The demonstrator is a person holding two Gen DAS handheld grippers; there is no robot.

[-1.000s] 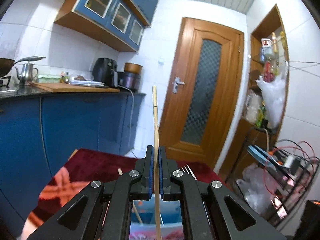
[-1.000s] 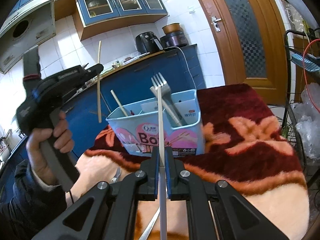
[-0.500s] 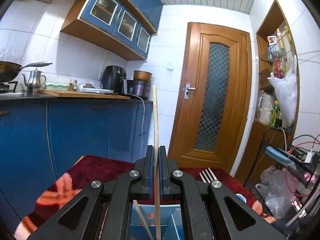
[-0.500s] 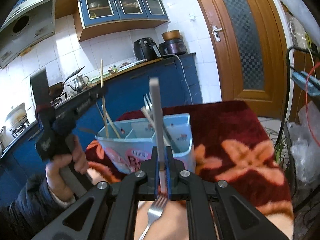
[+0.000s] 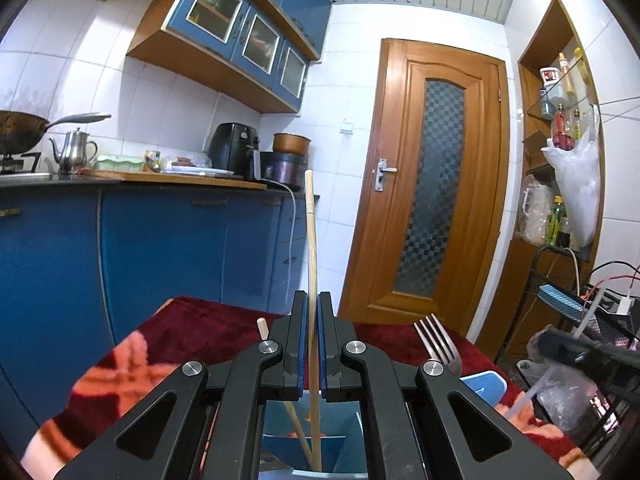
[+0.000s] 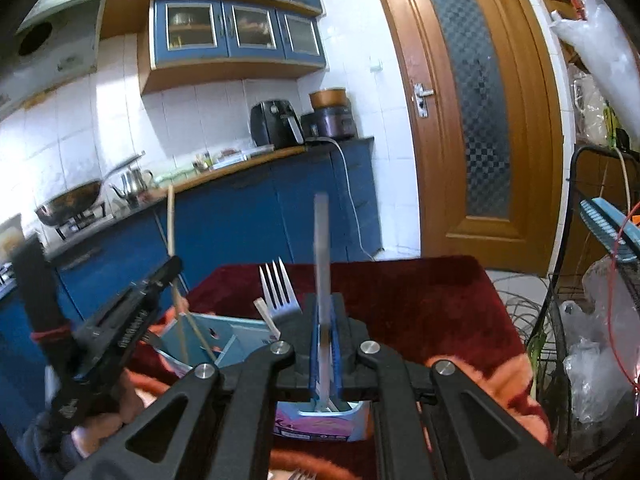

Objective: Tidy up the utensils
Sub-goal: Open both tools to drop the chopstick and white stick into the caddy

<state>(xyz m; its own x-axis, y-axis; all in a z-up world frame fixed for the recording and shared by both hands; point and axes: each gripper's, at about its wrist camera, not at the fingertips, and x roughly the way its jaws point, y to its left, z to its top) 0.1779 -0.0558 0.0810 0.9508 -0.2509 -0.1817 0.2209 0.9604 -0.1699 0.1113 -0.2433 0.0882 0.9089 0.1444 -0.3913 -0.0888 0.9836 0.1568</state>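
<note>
My left gripper [image 5: 312, 316] is shut on a wooden chopstick [image 5: 311, 248], held upright with its lower end inside the light blue utensil box [image 5: 304, 444]. It also shows in the right wrist view [image 6: 166, 276]. My right gripper [image 6: 322, 312] is shut on a white-handled utensil [image 6: 321, 240], held upright over the box [image 6: 244, 332]. A metal fork [image 6: 276, 292] and another chopstick [image 6: 266, 316] stand in the box. The fork also shows in the left wrist view [image 5: 438, 344].
The box stands on a table with a red and orange floral cloth [image 6: 420, 300]. Blue kitchen cabinets [image 5: 160, 256] lie behind, a wooden door [image 5: 436, 192] beyond, and a wire rack with bags [image 6: 592, 320] at the right. A second fork [image 6: 298, 474] lies on the cloth.
Both grippers have moved over the box. The chopstick's lower end has gone down into it. The white-handled utensil has swung up over the box.
</note>
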